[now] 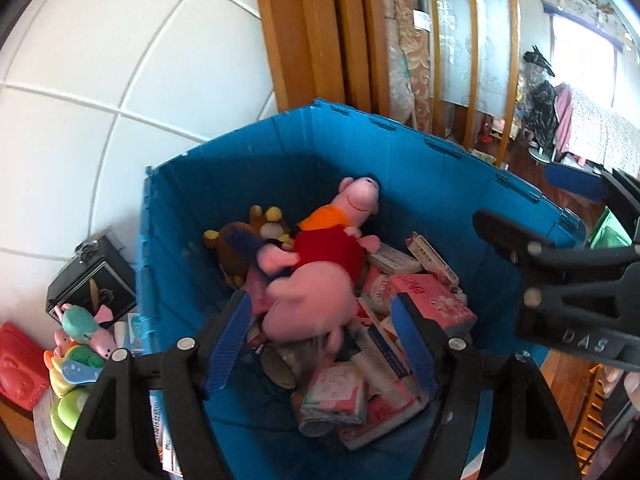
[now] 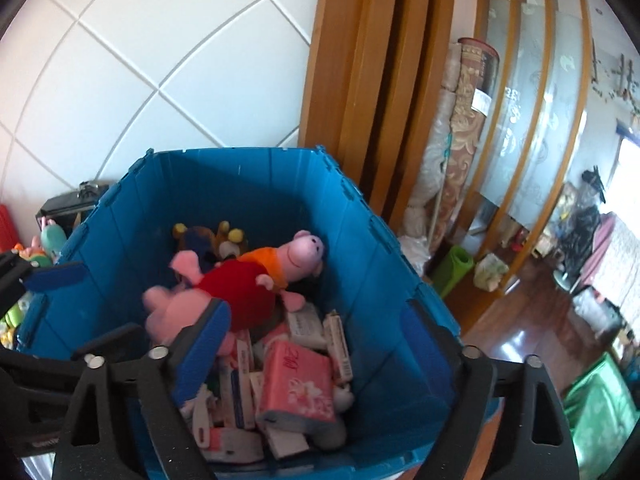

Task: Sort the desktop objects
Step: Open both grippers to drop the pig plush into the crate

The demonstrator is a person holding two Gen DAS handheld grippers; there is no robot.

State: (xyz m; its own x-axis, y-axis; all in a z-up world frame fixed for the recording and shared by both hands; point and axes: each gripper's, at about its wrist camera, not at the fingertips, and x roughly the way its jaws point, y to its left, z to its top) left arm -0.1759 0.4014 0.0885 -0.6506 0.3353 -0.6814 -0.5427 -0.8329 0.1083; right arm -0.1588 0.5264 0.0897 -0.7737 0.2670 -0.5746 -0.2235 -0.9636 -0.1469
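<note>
Both hand-held grippers hang open over pink pig plush (image 1: 320,276) in red.

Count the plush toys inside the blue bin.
2 visible: the pink pig plush lying atop the boxes, and a brown-and-yellow plush behind it against the blue bin's far wall. Others may be buried.

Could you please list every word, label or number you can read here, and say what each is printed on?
"DAS": right gripper's black body, seen from the left wrist.
Print on the pink tissue pack: stylised, not legible.
Print on the small boxes in the blue crate: too blurred.
</note>
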